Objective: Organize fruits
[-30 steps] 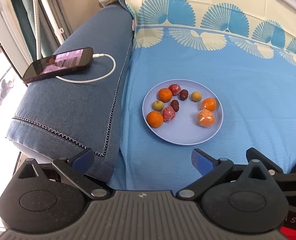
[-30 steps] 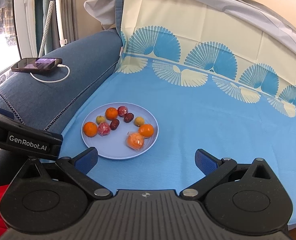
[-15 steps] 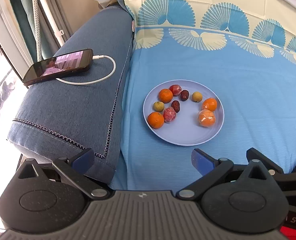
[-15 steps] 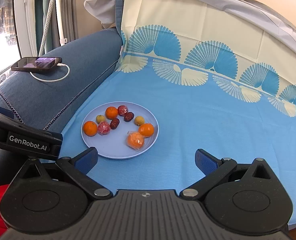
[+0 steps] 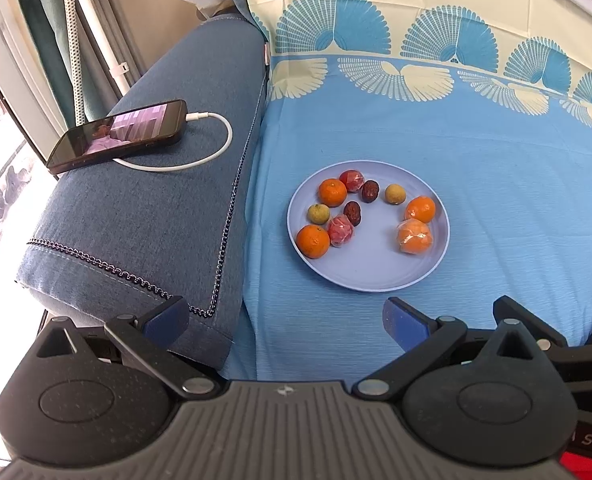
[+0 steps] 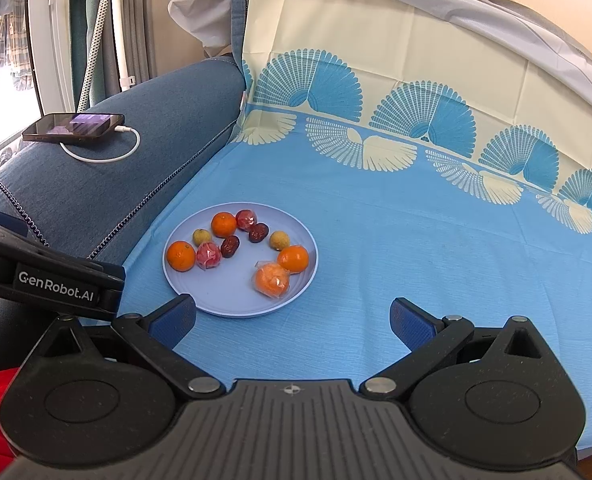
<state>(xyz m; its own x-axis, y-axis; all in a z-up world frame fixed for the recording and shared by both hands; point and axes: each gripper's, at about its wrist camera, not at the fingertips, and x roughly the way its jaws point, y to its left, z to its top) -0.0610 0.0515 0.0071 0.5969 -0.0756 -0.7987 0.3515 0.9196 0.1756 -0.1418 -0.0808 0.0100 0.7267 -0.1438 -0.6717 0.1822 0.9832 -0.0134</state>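
Currently round lavender plate (image 5: 436,276) sits on the blue patterned sofa cover (image 6: 436,248), holding nine fruits: three bare oranges, one wrapped orange (image 6: 272,280), two wrapped red fruits, two dark dates, two yellowish longans. "GenRobot.AI" readable on left gripper (image 6: 55,284). Both grippers, left (image 5: 285,320) and right (image 6: 293,320), fingers spread, empty. Layout unchanged; left view drifted slightly.
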